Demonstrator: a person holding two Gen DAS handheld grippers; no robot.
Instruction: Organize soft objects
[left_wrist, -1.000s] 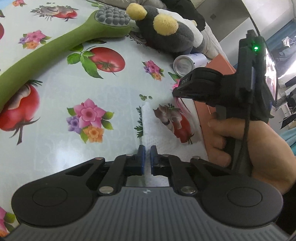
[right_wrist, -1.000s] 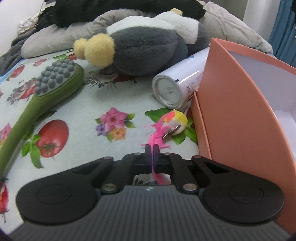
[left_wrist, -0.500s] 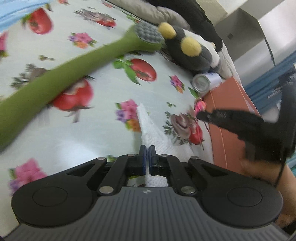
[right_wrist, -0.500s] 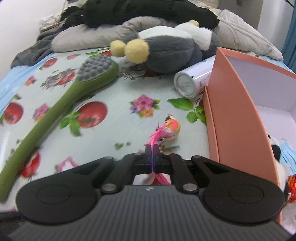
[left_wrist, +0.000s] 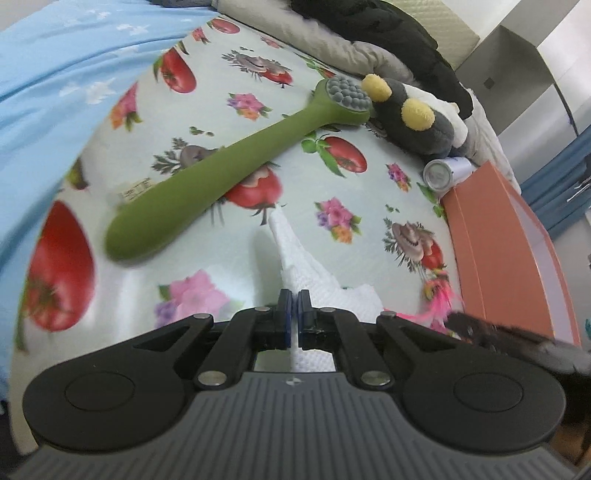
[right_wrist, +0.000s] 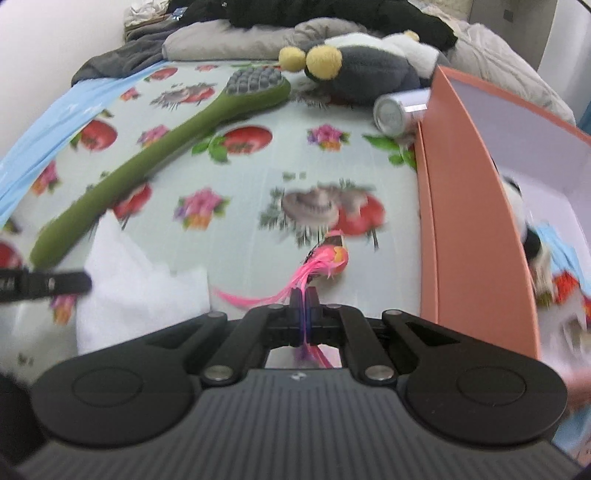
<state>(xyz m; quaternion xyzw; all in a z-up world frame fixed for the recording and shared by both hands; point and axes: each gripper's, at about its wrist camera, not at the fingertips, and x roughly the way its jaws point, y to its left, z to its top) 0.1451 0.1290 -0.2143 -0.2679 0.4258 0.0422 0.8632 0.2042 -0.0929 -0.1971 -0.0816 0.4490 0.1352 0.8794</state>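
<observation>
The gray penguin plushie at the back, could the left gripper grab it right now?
Probably not yet. The left gripper has its fingers shut on the white cloth, so it is busy. The plushie lies far back, beyond the green massager; nothing else seems to block the path.

— My feeds are bright and evenly lit, shadows soft. Any blur?
— Yes, I see smearing on the right wrist view, worst around the orange box (right_wrist: 476, 229); fisheye curvature bends both frames' edges.

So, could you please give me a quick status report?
Left gripper shut on white cloth. Right gripper shut on pink feather bird. Orange box alongside, unobstructed.
</observation>
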